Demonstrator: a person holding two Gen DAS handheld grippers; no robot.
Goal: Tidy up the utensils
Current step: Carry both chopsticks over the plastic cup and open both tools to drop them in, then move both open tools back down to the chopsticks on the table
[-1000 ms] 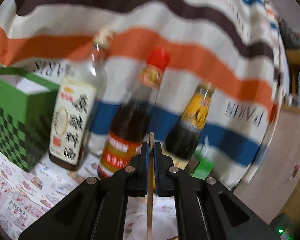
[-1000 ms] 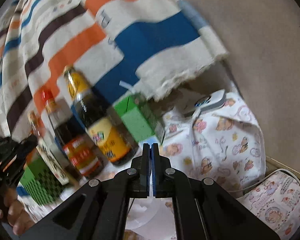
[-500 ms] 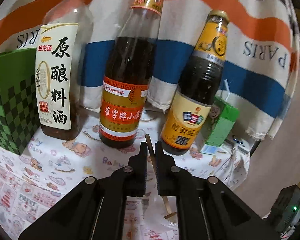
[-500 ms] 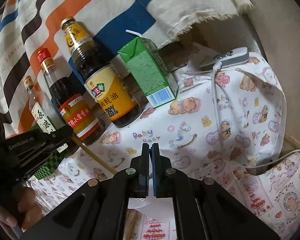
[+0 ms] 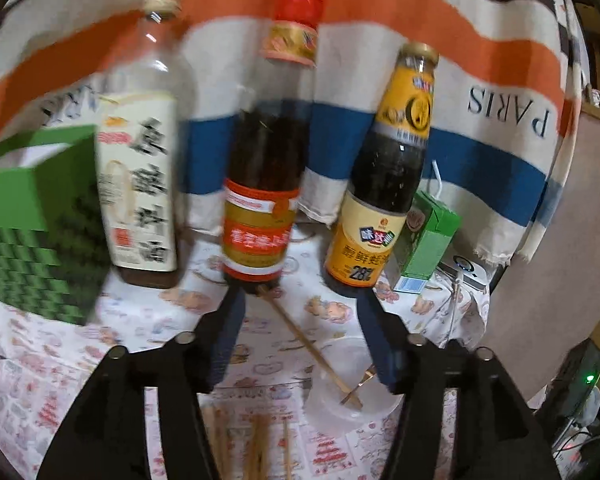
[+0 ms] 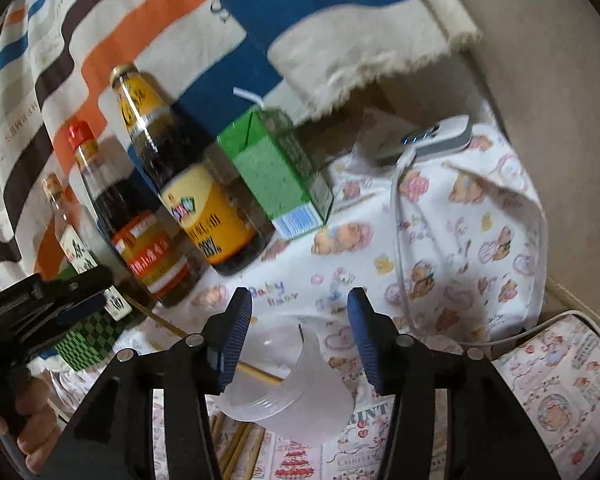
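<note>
Both grippers opening rn. Left gripper [image 5: 300, 312]: fingers spread, nothing pinched; a wooden chopstick [image 5: 300, 334] lies loose btwn them, far tip at the base of the red-cap sauce bottle [image 5: 264, 184], near end inside a clear plastic cup [image 5: 352, 384] lying on the table [image 5: 148, 312] by the right finger. More chopsticks [image 5: 256, 452] flat on the table cloth under the gripper, blurred, count unclear. Right gripper [image 6: 298, 322]: fingers spread too, not pressing anything; the cup [image 6: 300, 388] sits tipped just below/btwn them, chopstick [image 6: 260, 374] poking out to its left. Behind: cooking-wine bottle [image 5: 140, 168], red-cap bottle, oyster sauce bottle [image 5: 384, 184] in a row, upright, w/ green drink carton [image 5: 428, 244] right of them and green checkered box [image 5: 32, 232] at left. Power bank [image 6: 432, 140] w/ cable far right on the cloth. Person's hand [image 6: 32, 432] holds the left gripper, seen at the right cam's left edge.
</note>
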